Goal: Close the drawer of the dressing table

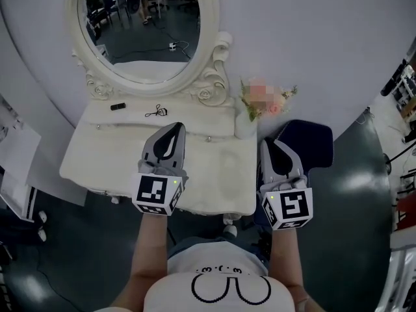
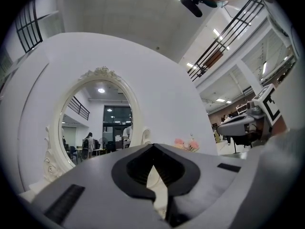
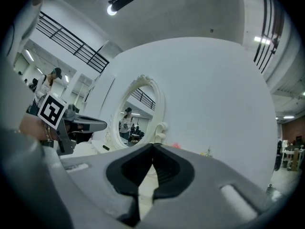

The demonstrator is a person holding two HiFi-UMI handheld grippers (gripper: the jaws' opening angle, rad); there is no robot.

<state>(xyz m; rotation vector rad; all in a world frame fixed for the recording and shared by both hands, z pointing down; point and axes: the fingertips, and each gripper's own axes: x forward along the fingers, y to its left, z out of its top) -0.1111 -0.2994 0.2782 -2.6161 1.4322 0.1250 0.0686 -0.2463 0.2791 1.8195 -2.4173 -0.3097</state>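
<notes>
The white dressing table (image 1: 97,155) with its oval mirror (image 1: 140,25) stands against a white wall. No drawer juts out past its near edge; two small knobs show on the low back tier. My left gripper (image 1: 177,127) hovers over the tabletop's middle, shut and holding nothing. My right gripper (image 1: 268,143) hangs over the table's right end, also shut and holding nothing. In the left gripper view the left gripper's (image 2: 153,146) tips meet before the mirror (image 2: 95,128). The right gripper's (image 3: 152,146) tips meet likewise in the right gripper view.
A vase (image 1: 245,125) of flowers stands at the table's back right corner. A dark blue stool (image 1: 312,142) sits right of the table. A small black object (image 1: 117,106) and a black cord (image 1: 156,112) lie under the mirror. People show in the mirror.
</notes>
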